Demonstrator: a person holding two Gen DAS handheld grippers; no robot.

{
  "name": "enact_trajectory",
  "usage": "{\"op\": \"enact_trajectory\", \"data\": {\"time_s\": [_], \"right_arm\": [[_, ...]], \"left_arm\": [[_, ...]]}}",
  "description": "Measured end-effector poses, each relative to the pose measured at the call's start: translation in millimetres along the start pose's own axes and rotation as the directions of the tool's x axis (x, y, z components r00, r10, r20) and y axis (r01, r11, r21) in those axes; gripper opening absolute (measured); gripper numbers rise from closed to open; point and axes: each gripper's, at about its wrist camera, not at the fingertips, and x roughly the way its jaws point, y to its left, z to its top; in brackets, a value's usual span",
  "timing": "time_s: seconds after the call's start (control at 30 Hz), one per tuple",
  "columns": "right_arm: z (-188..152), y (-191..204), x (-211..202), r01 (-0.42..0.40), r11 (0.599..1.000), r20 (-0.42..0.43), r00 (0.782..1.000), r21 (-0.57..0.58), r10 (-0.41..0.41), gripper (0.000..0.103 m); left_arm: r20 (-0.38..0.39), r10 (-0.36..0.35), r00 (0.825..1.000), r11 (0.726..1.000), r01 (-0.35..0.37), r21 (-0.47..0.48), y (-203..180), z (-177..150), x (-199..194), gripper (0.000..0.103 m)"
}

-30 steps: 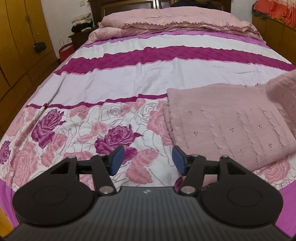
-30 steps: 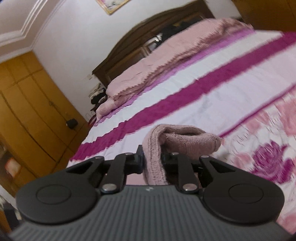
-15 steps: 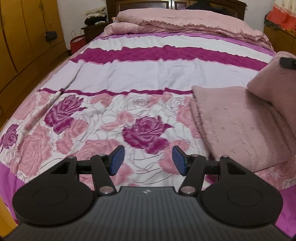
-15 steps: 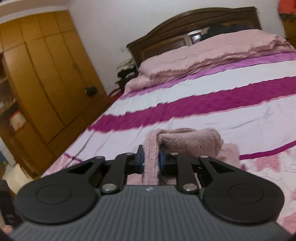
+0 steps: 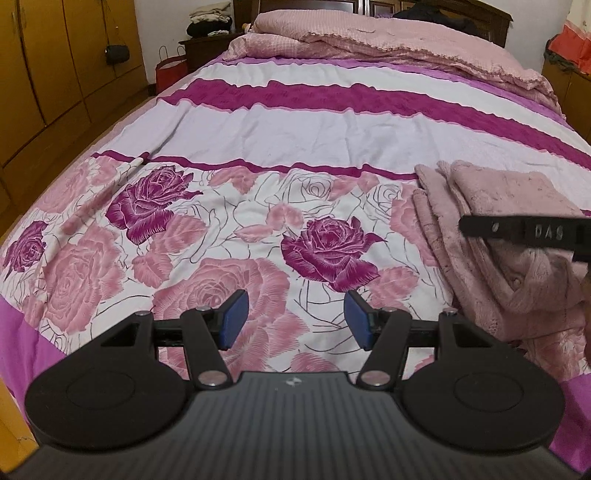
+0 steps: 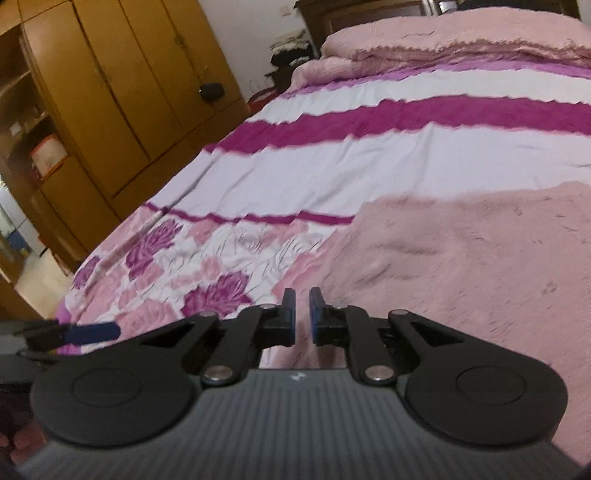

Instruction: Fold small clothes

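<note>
A pink knit garment (image 5: 495, 229) lies folded in layers on the floral bedspread (image 5: 258, 229), at the right of the left wrist view. In the right wrist view it (image 6: 461, 266) fills the right half. My left gripper (image 5: 295, 317) is open and empty, low over the roses to the left of the garment. My right gripper (image 6: 303, 317) hangs over the garment's left edge, jaws a narrow gap apart, nothing between them. It shows as a black bar (image 5: 524, 232) over the garment in the left wrist view.
A folded pink quilt (image 5: 388, 40) and the dark headboard (image 5: 443, 11) are at the far end of the bed. Wooden wardrobes (image 6: 110, 92) line the left wall. A nightstand with stacked clothes (image 5: 210, 26) and a red bag (image 5: 168, 74) stand at the far left.
My right gripper held a fold of the pink garment, carried it over and let go; the garment now lies flat. My left gripper drifted left, away from the garment.
</note>
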Motion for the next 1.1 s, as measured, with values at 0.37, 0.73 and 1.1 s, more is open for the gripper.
{"op": "enact_trajectory", "data": {"time_s": [0.37,0.73,1.1], "right_arm": [[1,-15,-68,0.062,0.998,0.120,0.991,-0.013,-0.060,0.057],[-11,-72,-115,0.197,0.971,0.213,0.951,0.139,-0.224,0.060],[-36,-102,-121,0.289,0.945,0.209,0.925,0.155,-0.317,0.060]], "left_arm": [[0.042,-0.068,0.997,0.997,0.067,0.030,-26,18,-3,0.065],[0.081,-0.272,0.959,0.962,0.269,0.054,-91,56,13,0.065],[0.006,-0.353,0.936,0.935,0.353,0.019,-136,78,89,0.064]]}}
